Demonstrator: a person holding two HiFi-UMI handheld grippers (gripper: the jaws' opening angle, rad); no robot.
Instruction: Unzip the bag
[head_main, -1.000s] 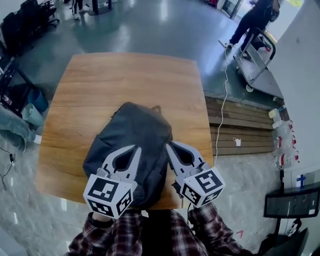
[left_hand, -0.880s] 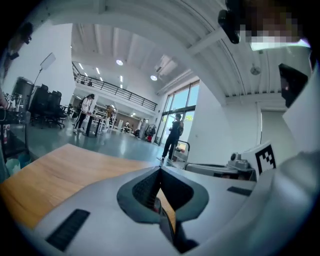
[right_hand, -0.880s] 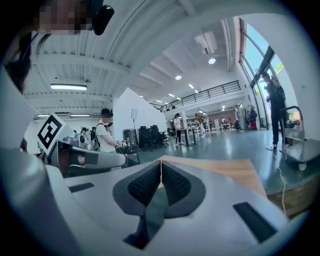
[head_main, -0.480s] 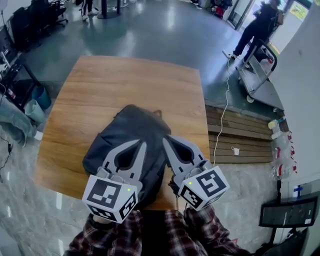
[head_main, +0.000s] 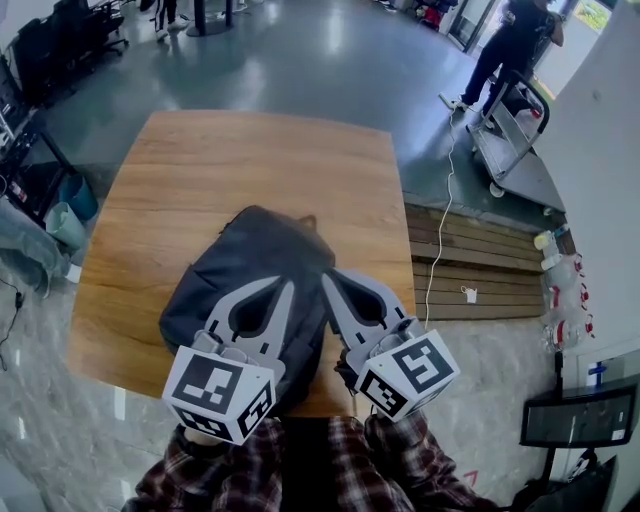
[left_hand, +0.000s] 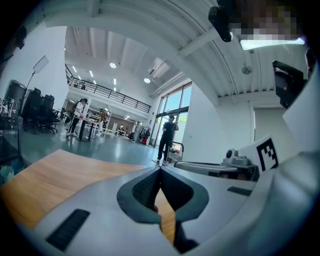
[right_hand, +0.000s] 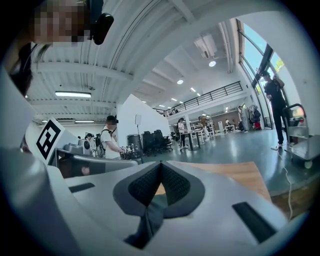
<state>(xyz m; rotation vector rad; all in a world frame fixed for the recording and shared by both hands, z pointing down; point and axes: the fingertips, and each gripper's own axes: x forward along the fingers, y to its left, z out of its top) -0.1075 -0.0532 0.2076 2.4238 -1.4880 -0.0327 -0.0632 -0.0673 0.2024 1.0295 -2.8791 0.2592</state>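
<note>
Head view: a dark grey fabric backpack lies on the square wooden table, near its front edge. The left gripper and right gripper hover over the backpack. Both jaw pairs are pressed together, tips meeting, gripping nothing.

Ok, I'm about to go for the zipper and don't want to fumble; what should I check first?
1. The backpack lies on the table: ok.
2. The left gripper holds nothing: ok.
3. The right gripper holds nothing: ok.
4. Jaws apart, ready to pinch: not ok, both pairs are together.
5. The zipper pull is located: cannot tell, none shows in any view.
</note>
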